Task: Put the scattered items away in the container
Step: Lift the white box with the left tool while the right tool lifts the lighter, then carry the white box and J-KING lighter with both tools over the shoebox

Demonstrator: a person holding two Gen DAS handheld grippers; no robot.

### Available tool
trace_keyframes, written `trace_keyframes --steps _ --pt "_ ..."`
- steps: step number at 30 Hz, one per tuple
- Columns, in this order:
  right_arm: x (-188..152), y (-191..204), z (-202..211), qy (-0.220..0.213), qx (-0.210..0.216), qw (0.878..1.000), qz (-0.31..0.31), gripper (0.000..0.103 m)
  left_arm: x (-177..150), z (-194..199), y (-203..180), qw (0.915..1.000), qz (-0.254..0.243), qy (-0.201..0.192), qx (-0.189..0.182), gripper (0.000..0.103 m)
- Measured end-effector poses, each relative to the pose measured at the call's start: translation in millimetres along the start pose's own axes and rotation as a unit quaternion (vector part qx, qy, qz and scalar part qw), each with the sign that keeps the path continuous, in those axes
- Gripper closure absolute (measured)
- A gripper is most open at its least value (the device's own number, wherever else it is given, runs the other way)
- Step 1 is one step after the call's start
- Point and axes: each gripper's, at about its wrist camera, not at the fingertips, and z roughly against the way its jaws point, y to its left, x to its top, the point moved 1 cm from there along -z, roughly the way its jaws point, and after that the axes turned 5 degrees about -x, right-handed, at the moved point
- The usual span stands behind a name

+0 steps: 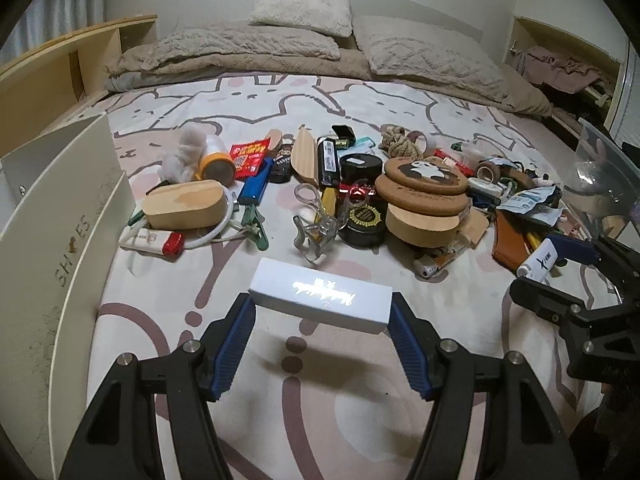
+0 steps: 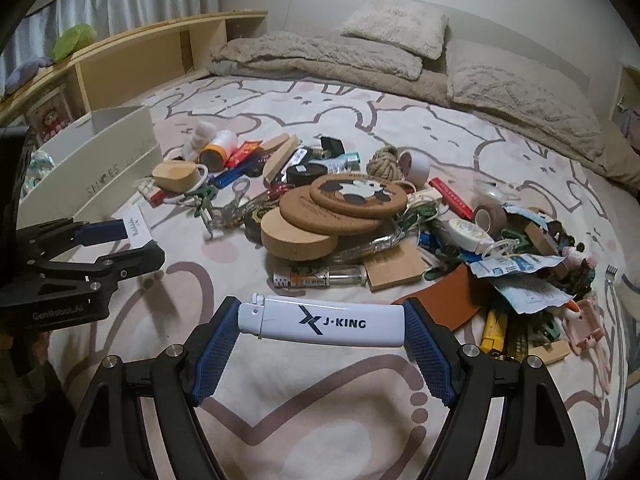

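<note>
Two grippers each grasp one item above the bedsheet (image 1: pixel 320 400). Left gripper (image 1: pixel 322 310) is clamped on a white box (image 1: pixel 320 294) by its two ends, crosswise between the blue pads (image 1: pixel 236 344), just beside the cream container (image 1: pixel 60 216) on its left. Right gripper (image 2: pixel 322 324) pinches a white lighter (image 2: pixel 320 321) end to end, lifted on the near side of the pile (image 2: pixel 344 208), well apart from the container (image 2: pixel 100 160), which stands left of the pile.
</note>
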Motion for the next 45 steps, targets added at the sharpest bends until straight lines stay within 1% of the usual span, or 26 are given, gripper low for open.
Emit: trace_keyframes --steps 11,18,27,39,43,45 --pt "6 9 18 -0.030 -0.001 1.000 0.000 0.022 7 25 -1 0.9996 0.002 -0.029 -0.007 0.036" --pt "21 16 30 -0.054 0.001 0.999 -0.001 0.022 18 43 -2 0.9989 -0.003 -0.046 -0.003 0.036" --pt "50 18 47 -0.092 0.000 0.996 -0.005 0.022 49 72 7 0.9962 -0.001 -0.085 0.014 0.036" --pt "94 14 65 -0.144 -0.005 0.989 -0.020 0.022 95 101 3 0.9904 0.004 -0.136 0.022 0.036" --pt "105 11 71 -0.158 -0.003 0.987 -0.024 0.022 108 108 8 0.9882 0.012 -0.150 0.026 0.036" --pt "111 11 74 -0.164 0.000 0.986 -0.028 0.022 114 113 13 0.9873 0.021 -0.156 0.021 0.036"
